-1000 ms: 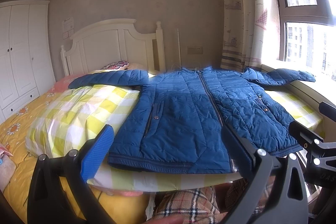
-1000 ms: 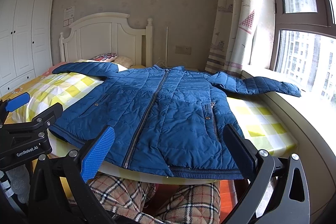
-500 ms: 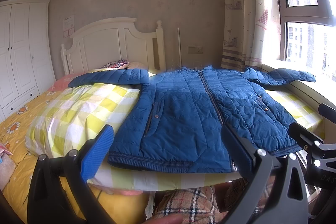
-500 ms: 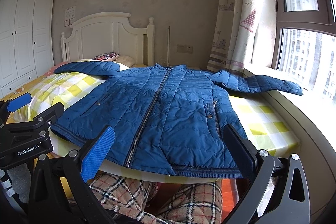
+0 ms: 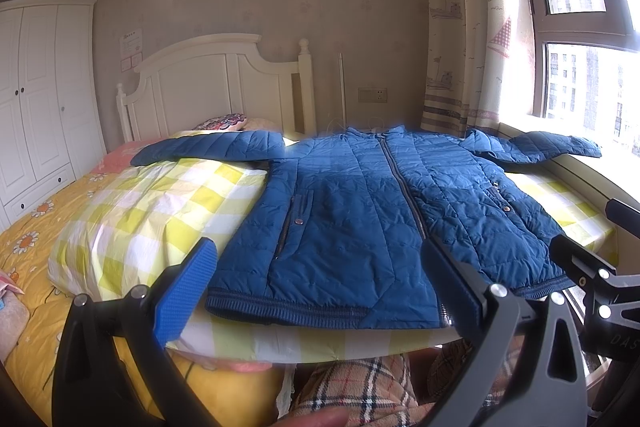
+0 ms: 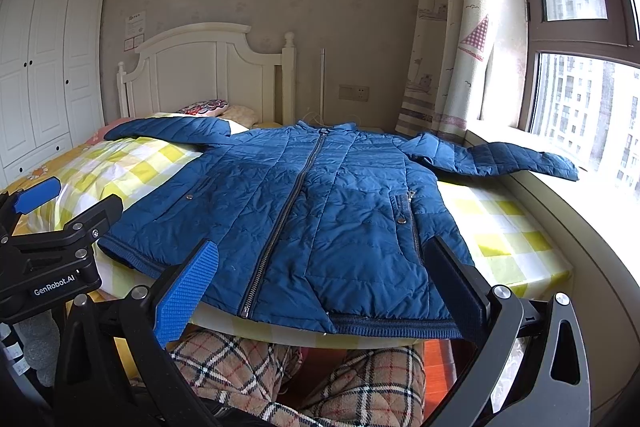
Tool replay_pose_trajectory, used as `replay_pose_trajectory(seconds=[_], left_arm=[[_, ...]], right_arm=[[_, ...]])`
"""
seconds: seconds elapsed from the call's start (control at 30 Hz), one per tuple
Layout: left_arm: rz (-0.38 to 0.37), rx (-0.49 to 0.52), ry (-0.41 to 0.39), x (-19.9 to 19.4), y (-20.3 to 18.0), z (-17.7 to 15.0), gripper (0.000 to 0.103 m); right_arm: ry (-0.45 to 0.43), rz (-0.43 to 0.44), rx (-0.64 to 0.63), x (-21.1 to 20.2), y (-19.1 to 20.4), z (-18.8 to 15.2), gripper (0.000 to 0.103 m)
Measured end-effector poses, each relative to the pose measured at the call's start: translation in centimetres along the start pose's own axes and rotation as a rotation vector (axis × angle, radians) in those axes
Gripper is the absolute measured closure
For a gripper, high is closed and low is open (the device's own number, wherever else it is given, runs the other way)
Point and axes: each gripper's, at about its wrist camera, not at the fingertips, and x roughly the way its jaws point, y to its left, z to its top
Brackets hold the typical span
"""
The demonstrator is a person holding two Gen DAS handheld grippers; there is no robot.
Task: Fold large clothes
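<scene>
**Both tongs wide open, jacket laid flat and waiting**

Here we go: the left gripper [image 5: 320,283] hangs with its jaws spread wide, nothing between them, poised just short of the near hem. The right gripper [image 6: 324,283] is the same story, released and empty, aimed at the hem on the window side. Neither touches cloth.

Out past the fingertips lies the blue quilted jacket [image 6: 320,195], zipped up, front side up, spread over a yellow checked quilt [image 5: 160,203] on the bed [image 5: 36,235]. One sleeve [image 5: 208,149] stretches towards the headboard side, the other sleeve [image 6: 500,157] reaches out onto the window ledge [image 6: 592,211].

What has changed over the last second? Very little. Both views have crept only slightly, the jacket has not shifted, and the jaws are as open as they were. My read is that the folding has not begun; this is the lining-up before a first grab, likely a sleeve or a hem corner.

Writing to report: the left tool's body, seen from the right camera, carries the label "GenRobot.AI" [image 6: 54,285]. The right tool, at the edge of the left view, shows the letters "DAS" and then runs out of frame. A paper notice on the wall is too small to read.
</scene>
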Motion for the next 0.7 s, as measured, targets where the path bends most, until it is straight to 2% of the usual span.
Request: replay_pose_trajectory(seconds=[0.7], left_arm=[[-0.002,0.000,0.002,-0.07,-0.05,-0.22,0.002]], right_arm=[[0.005,0.006,0.000,0.02,0.19,-0.18,0.004]])
